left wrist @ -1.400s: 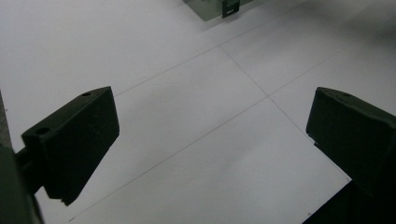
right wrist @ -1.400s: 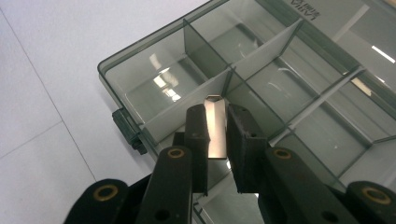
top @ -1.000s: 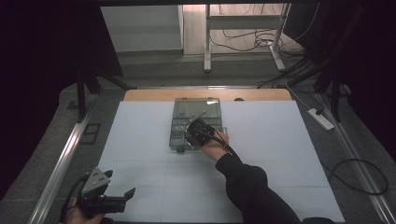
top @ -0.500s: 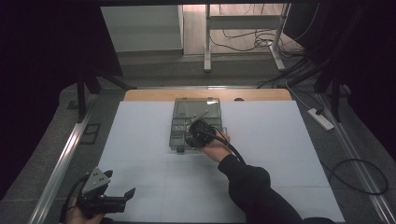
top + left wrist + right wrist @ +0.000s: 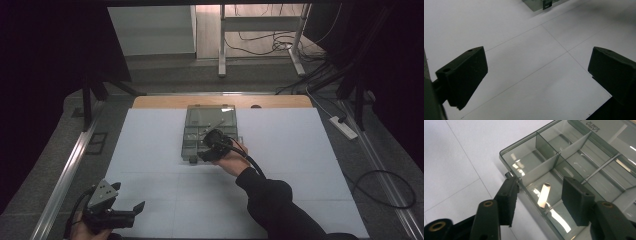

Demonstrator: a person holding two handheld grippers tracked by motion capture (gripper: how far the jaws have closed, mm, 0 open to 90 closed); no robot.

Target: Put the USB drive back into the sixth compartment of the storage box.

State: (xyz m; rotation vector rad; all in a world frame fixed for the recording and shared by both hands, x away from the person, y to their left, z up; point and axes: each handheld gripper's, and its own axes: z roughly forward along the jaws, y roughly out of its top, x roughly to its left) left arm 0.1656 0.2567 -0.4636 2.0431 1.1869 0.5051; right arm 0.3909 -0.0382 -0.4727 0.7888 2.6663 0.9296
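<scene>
At table centre on white paper: clear compartment box (image 5: 210,132), right gripper (image 5: 537,200) jaws just opening, straddling its front wall; left gripper (image 5: 536,72) spread, empty, near corner.

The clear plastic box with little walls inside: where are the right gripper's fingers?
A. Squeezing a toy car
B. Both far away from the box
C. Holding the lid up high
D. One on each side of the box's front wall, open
D: in the right gripper view the right gripper has its fingers parted astride the front wall of the clear plastic box, having just been opening.
</scene>
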